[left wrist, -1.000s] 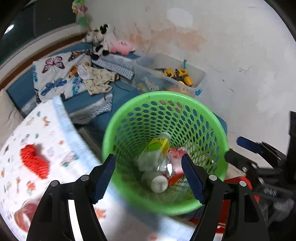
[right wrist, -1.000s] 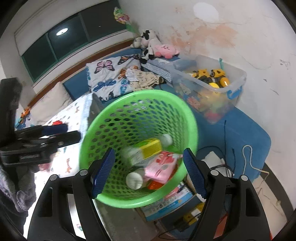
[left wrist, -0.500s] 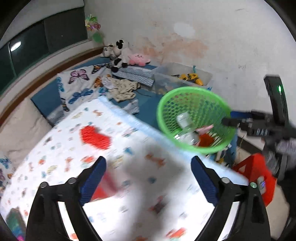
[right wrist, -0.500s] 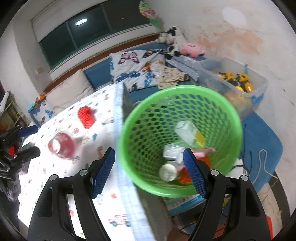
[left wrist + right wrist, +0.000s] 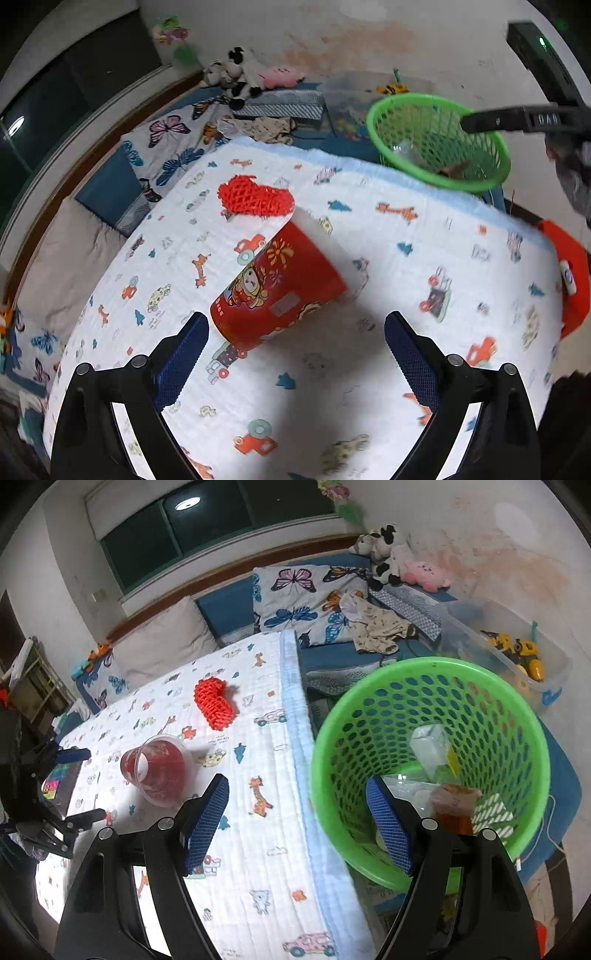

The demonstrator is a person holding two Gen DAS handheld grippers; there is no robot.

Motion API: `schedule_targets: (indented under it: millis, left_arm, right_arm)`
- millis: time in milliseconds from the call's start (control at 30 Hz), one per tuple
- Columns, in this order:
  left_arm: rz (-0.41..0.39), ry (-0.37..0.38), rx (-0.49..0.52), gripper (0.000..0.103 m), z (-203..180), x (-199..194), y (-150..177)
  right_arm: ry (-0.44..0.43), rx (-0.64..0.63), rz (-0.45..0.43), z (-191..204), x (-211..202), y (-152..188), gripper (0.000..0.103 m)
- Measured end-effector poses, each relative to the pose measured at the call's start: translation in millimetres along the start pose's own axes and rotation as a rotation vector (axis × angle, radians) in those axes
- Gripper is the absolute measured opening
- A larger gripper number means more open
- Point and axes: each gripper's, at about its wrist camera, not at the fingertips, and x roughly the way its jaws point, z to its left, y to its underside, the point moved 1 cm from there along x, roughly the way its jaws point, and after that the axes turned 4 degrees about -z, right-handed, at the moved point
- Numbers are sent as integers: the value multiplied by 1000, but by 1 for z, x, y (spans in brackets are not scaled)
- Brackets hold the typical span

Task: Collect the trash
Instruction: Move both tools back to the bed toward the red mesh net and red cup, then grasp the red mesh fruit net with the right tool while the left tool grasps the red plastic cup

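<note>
Left gripper is held over the surface, fingers spread, empty. Cup lies on its side just ahead, mouth toward the gripper. Right gripper is poised spread at the surface edge, beside the basket.

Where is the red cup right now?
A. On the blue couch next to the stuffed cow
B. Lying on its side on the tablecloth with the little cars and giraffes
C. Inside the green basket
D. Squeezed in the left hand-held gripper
B. The red cup lies tipped over on the printed tablecloth, just ahead of the open left hand-held gripper, untouched and well away from the green basket.
</note>
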Motion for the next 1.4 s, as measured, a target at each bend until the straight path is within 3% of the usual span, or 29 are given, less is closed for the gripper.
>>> schedule_targets:
  millis: [133,400,800,900,1100,1400]
  left_arm:
    - [13,-3,80,93,3,17,-2]
    - [5,66,175,93,8,38,-12]
    - [27,145,262,93,5,75,-10]
    - [-9,152,232,91,5,75,-10]
    - [-42,151,124,75,11,66,-4]
    - [-22,180,-30,66,19,49,15]
  right_arm:
    - [-11,1,16,9,11,-3,77]
    - [-27,-23,64,29,41,-18,77]
    - [-53,-55,116,57,91,-41,77]
    - [-66,-66,119,65,102,-47,77]
    - [-90,-99,125,82,123,-62,77]
    - [-124,-229,147,129,174,-70,72]
